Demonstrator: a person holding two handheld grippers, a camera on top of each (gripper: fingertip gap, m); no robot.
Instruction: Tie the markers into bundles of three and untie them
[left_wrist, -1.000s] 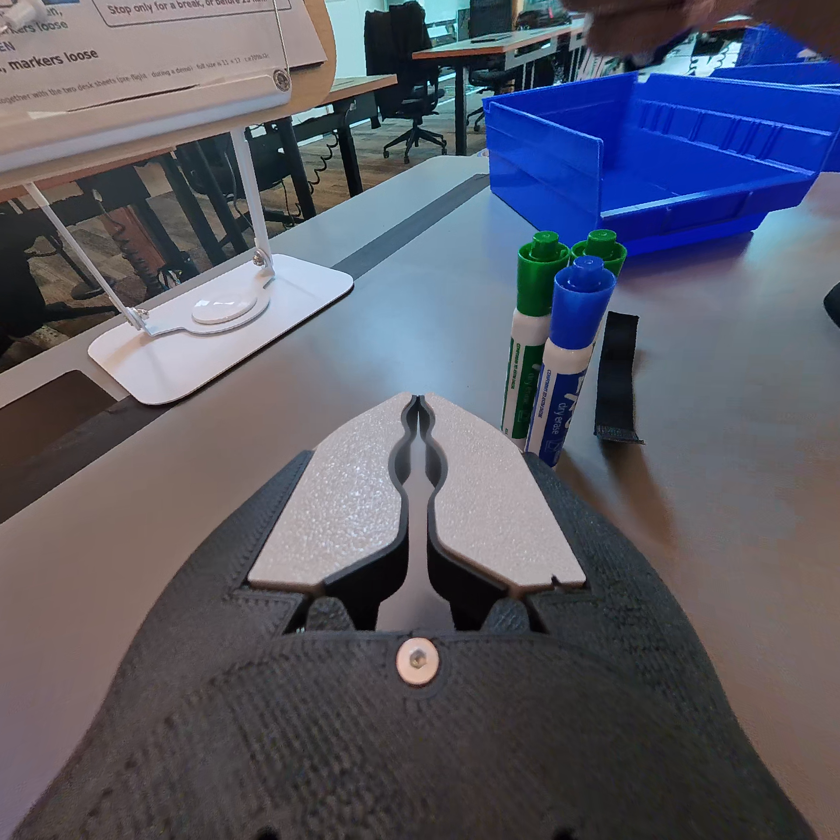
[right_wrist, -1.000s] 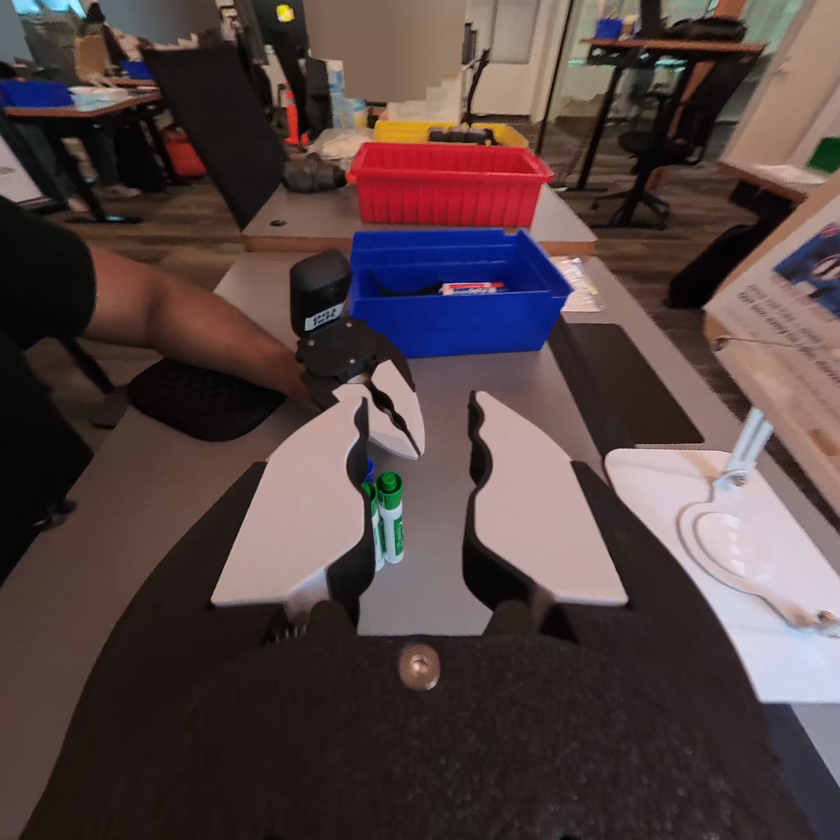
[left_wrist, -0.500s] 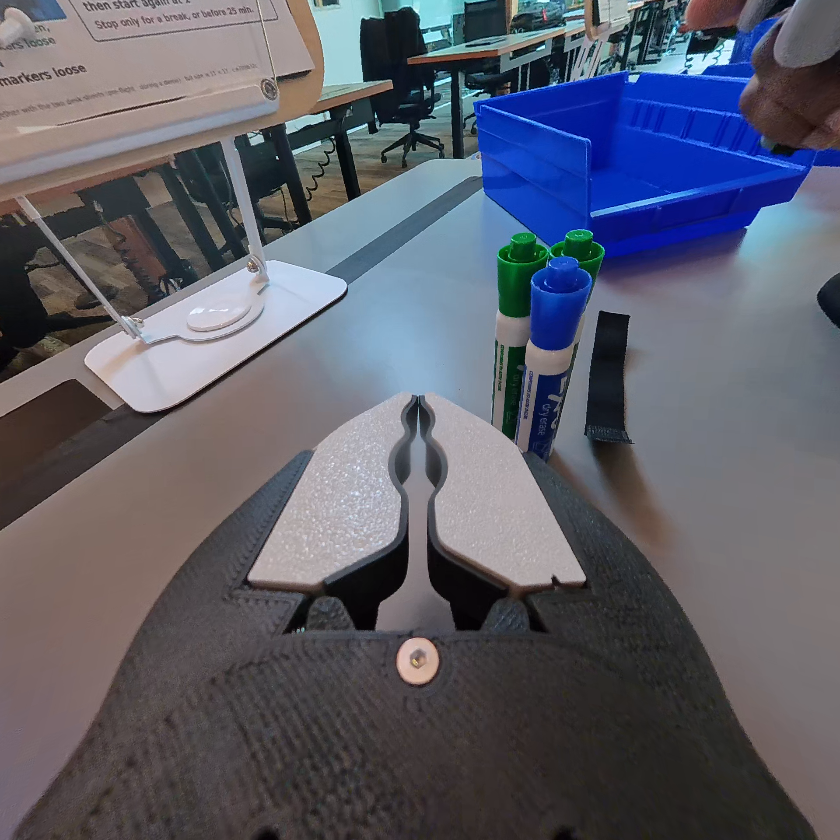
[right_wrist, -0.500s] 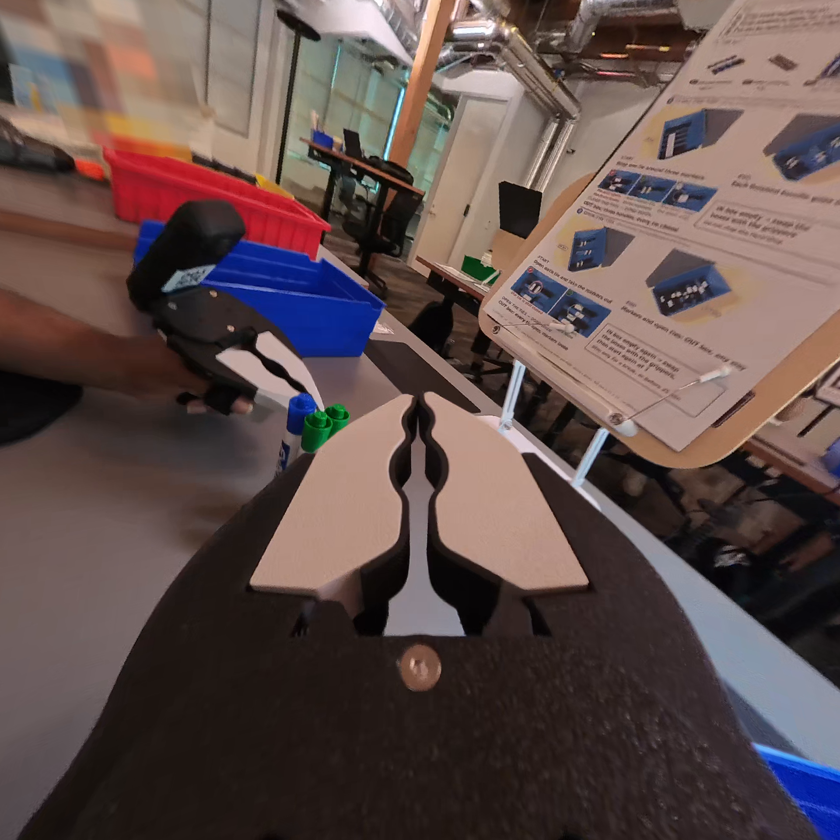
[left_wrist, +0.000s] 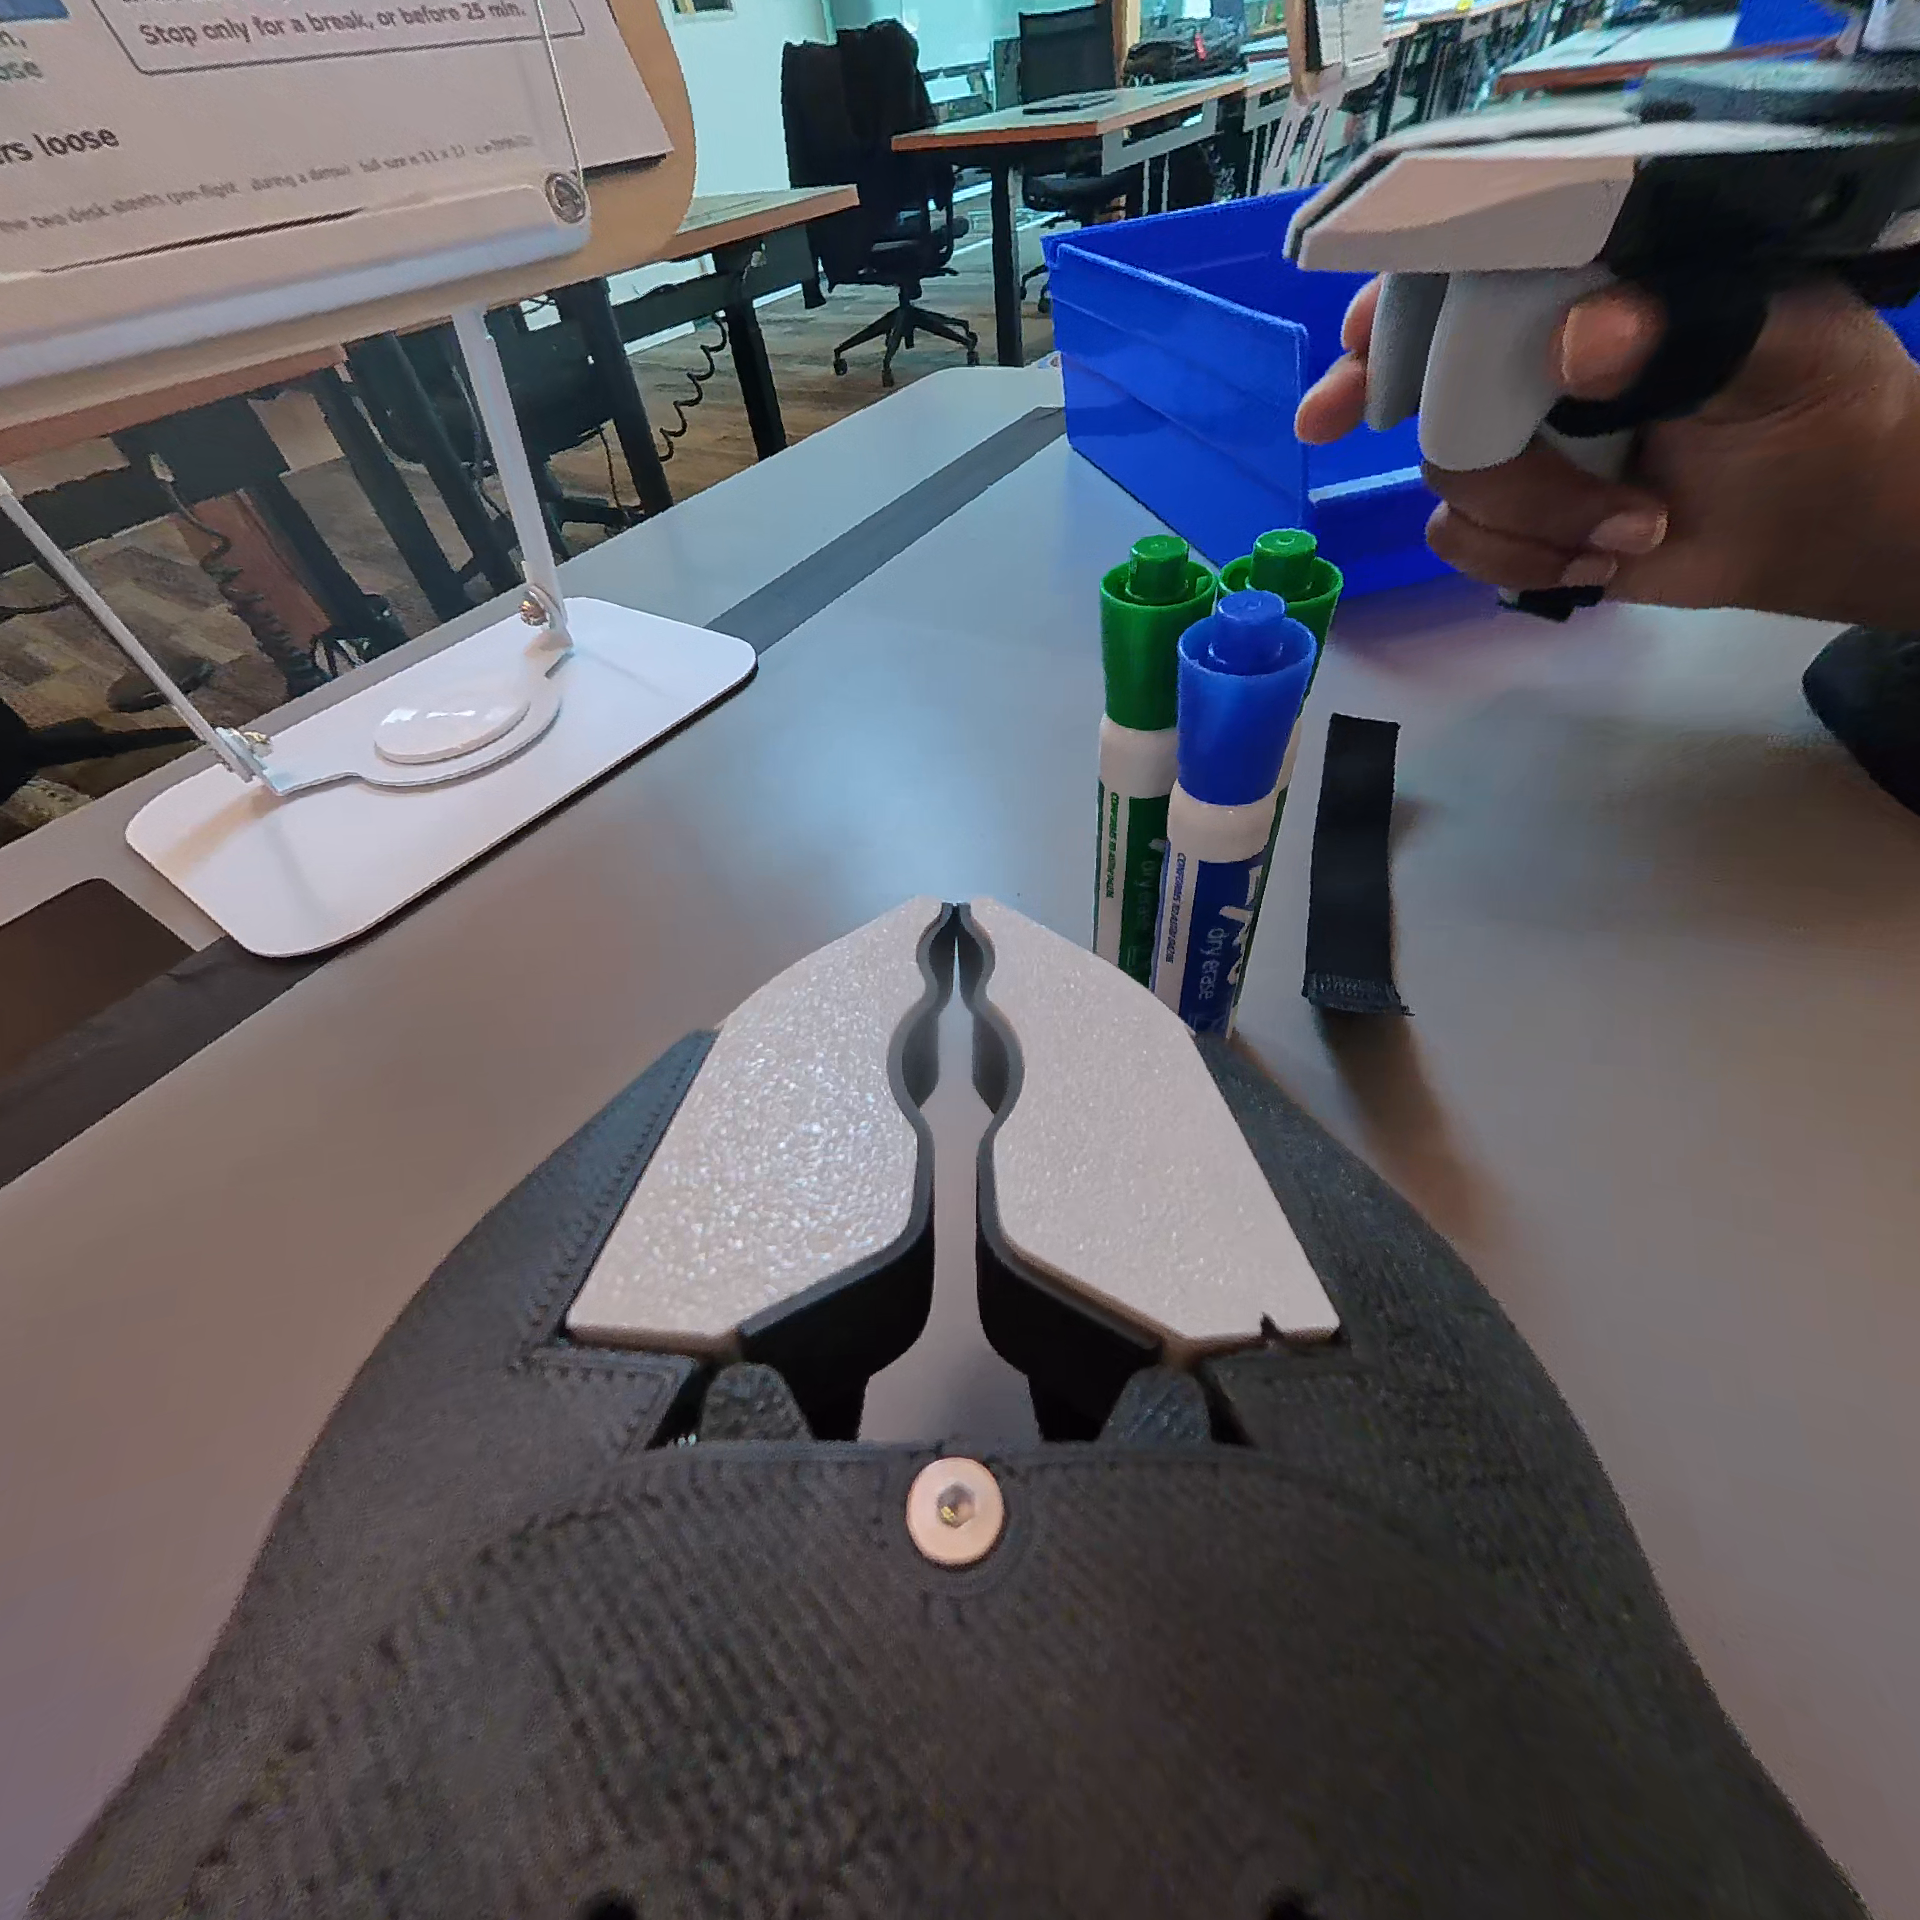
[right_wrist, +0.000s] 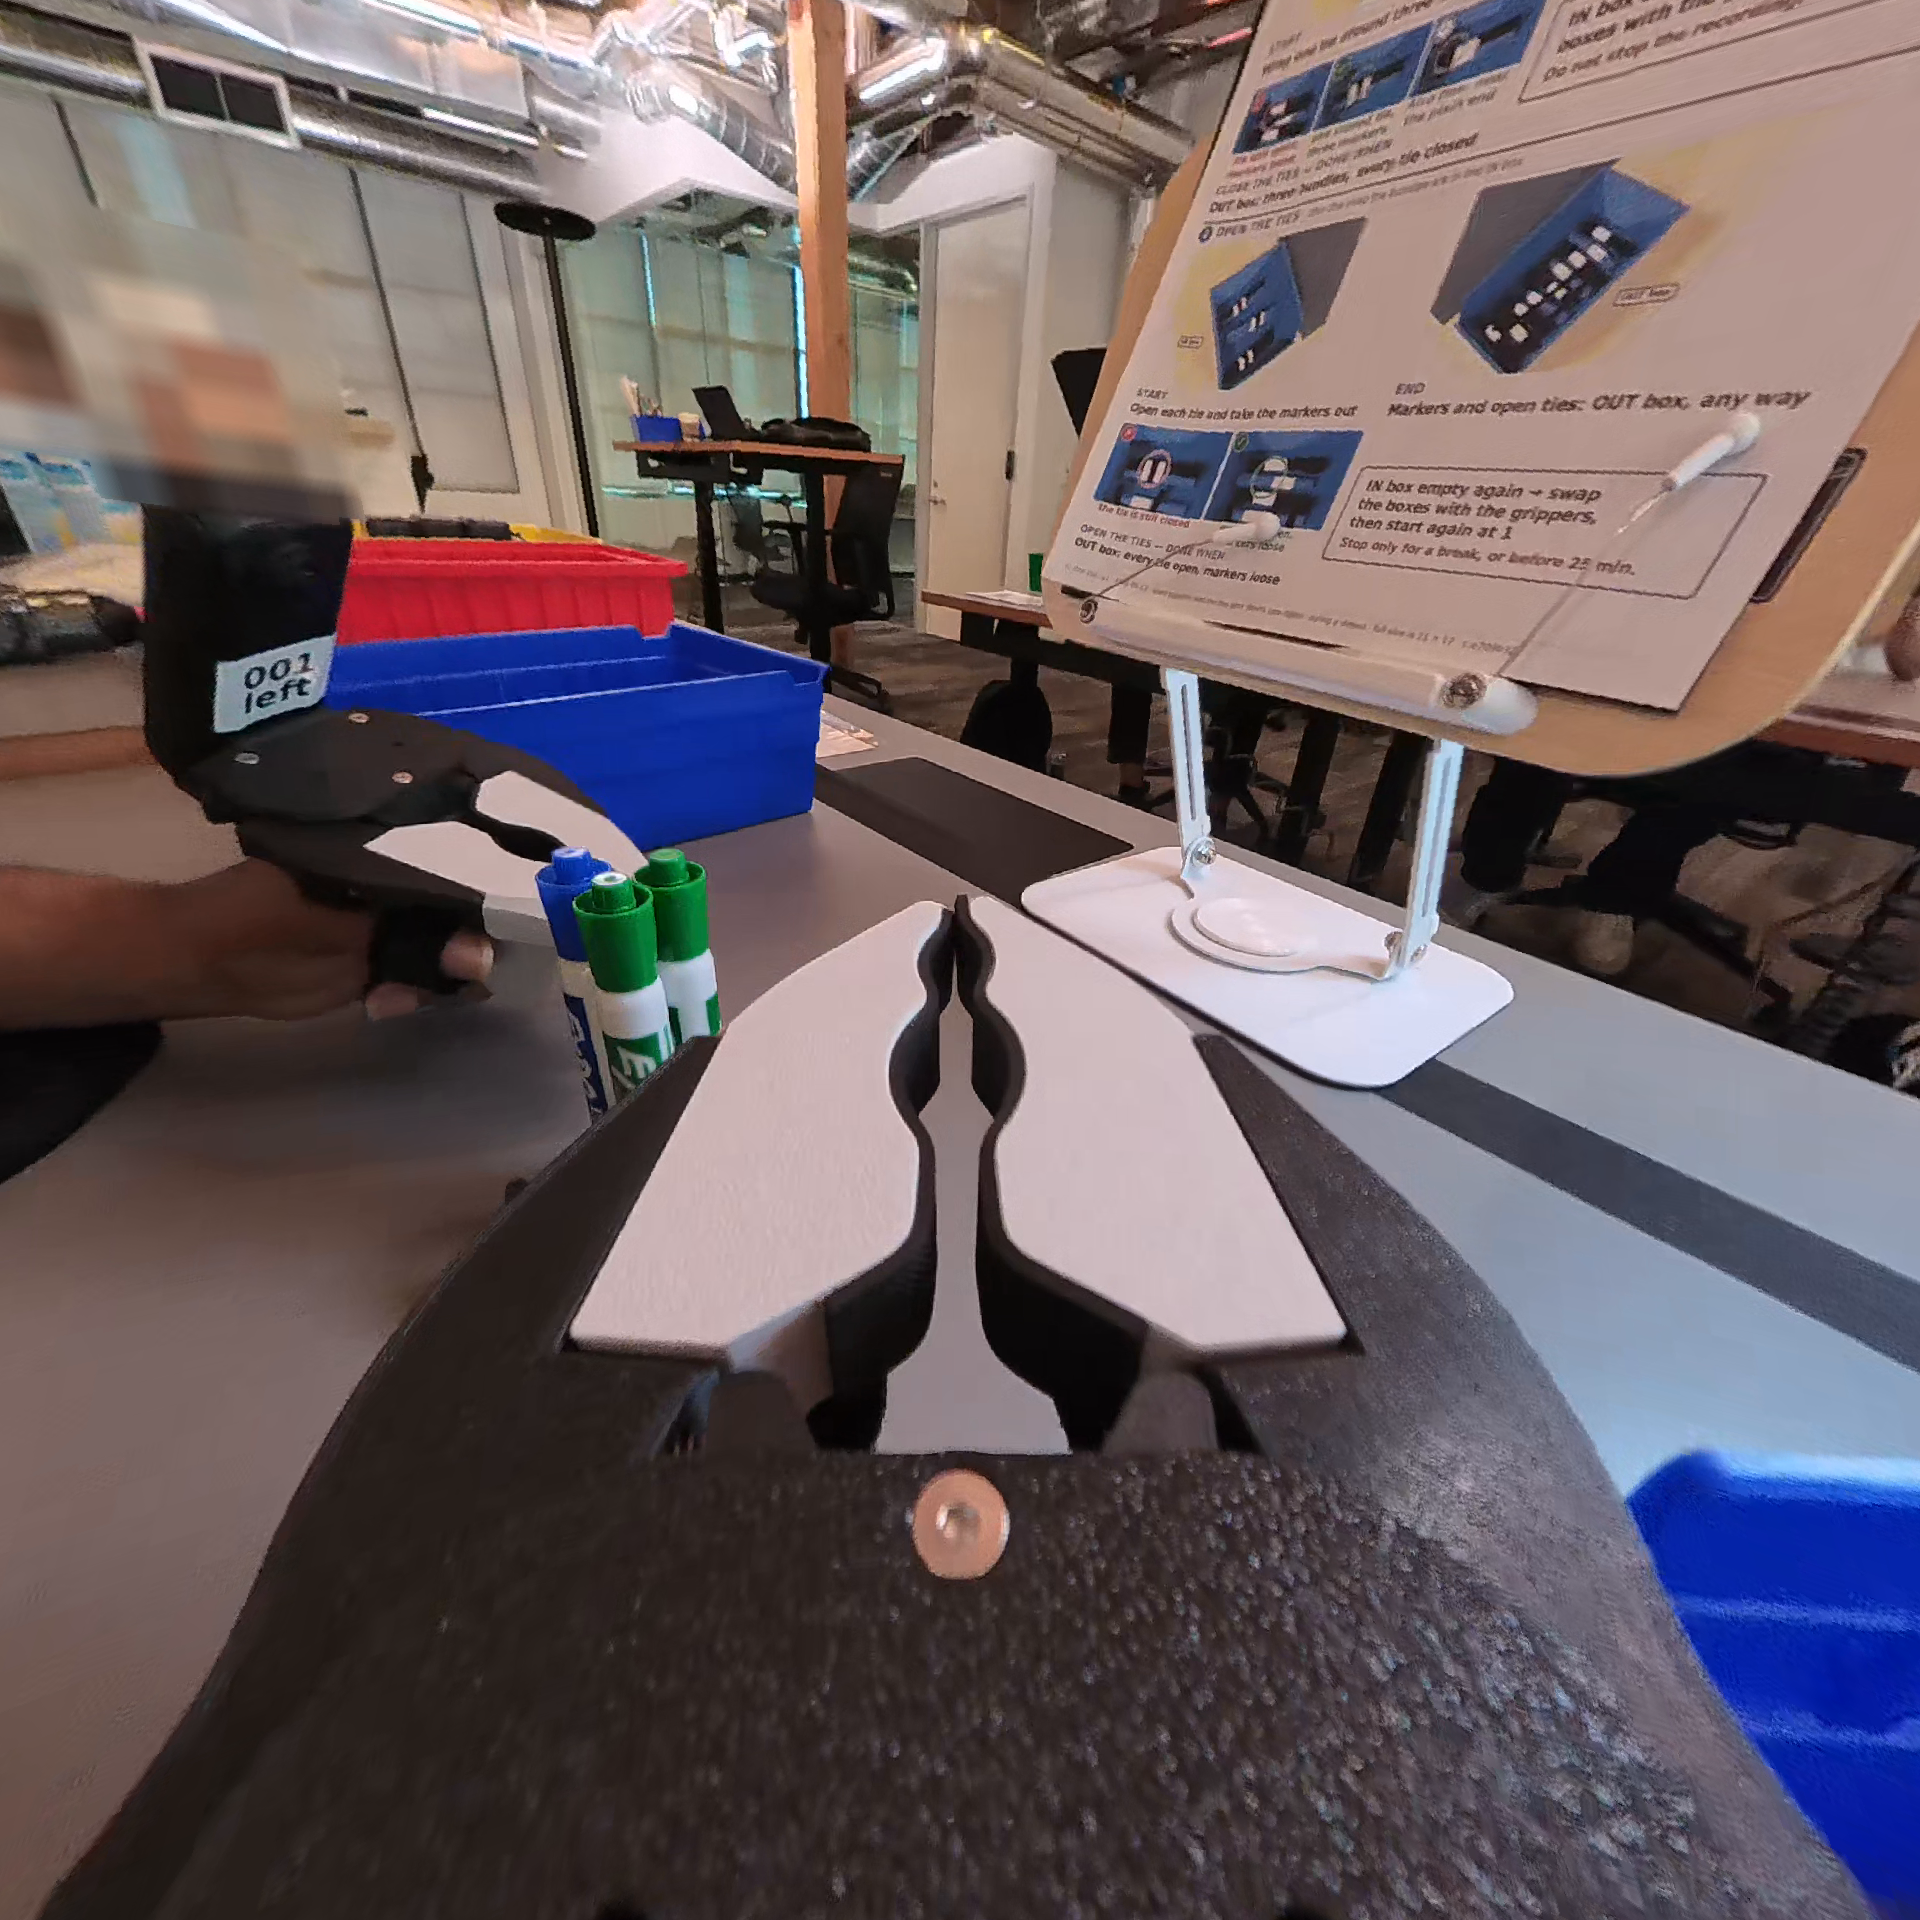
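Note:
Three markers lie together on the grey table, a blue one (left_wrist: 1236, 748) on top of two green ones (left_wrist: 1143, 665). A loose black strap (left_wrist: 1351, 852) lies flat just to their right. My left gripper (left_wrist: 956, 909) is shut and empty, its tips just left of the markers' lower ends. My right gripper (right_wrist: 954, 904) is shut and empty, above the table with the markers (right_wrist: 623, 956) to its left. It also shows in the left wrist view (left_wrist: 1294, 239), held in a hand above and beyond the markers. The left gripper's fingers (right_wrist: 520, 805) sit behind the markers.
A paper stand with a white base (left_wrist: 416, 790) stands at the left, seen on the right in the right wrist view (right_wrist: 1278, 966). A blue bin (left_wrist: 1184, 353) sits beyond the markers. Another blue bin (right_wrist: 623, 707), a red bin (right_wrist: 499, 592) and a blue bin corner (right_wrist: 1787, 1621) also show. The left gripper's tips are roughly 15 cm from the right gripper's. Both grippers' tips are roughly 15 cm from the loose black strap (left_wrist: 1351, 852).
My right gripper went from open to shut and swung round. It has come into the left wrist view at the upper right. My left gripper stayed shut and barely moved.

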